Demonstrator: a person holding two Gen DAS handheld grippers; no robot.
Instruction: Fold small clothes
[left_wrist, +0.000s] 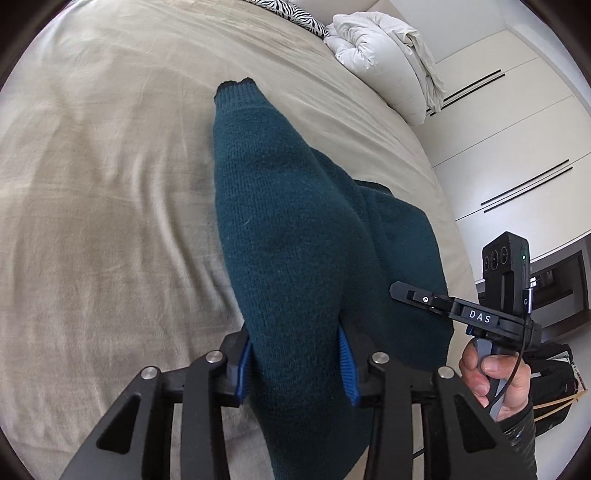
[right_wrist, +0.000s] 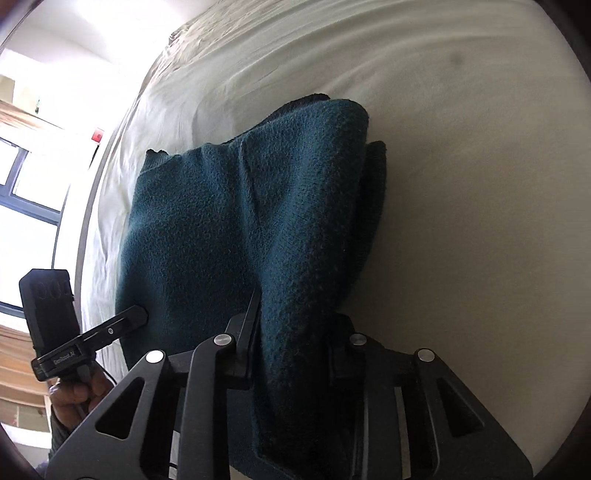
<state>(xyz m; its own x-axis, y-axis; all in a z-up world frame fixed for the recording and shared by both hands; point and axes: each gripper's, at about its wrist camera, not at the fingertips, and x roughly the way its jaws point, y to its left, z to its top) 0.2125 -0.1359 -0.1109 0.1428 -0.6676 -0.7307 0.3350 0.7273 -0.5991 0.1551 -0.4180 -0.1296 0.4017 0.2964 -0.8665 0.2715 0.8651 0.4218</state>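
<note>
A dark teal knitted sweater (left_wrist: 291, 236) hangs over a beige bed sheet (left_wrist: 103, 177). My left gripper (left_wrist: 295, 365) is shut on a thick fold of it, which fills the gap between the blue pads (left_wrist: 347, 365). The sleeve with its dark cuff (left_wrist: 236, 85) trails away towards the bed's far side. My right gripper (right_wrist: 291, 343) is shut on another fold of the same sweater (right_wrist: 229, 221), held above the sheet (right_wrist: 461, 184). The right gripper also shows in the left wrist view (left_wrist: 413, 295) at the sweater's right edge. The left gripper shows in the right wrist view (right_wrist: 129, 317) at the sweater's left edge.
A bundled white duvet (left_wrist: 388, 55) lies at the bed's far right corner, beside a zebra-print pillow (left_wrist: 295, 13). White wardrobe doors (left_wrist: 517, 147) stand right of the bed. A bright window (right_wrist: 29, 184) lies beyond the bed's left edge.
</note>
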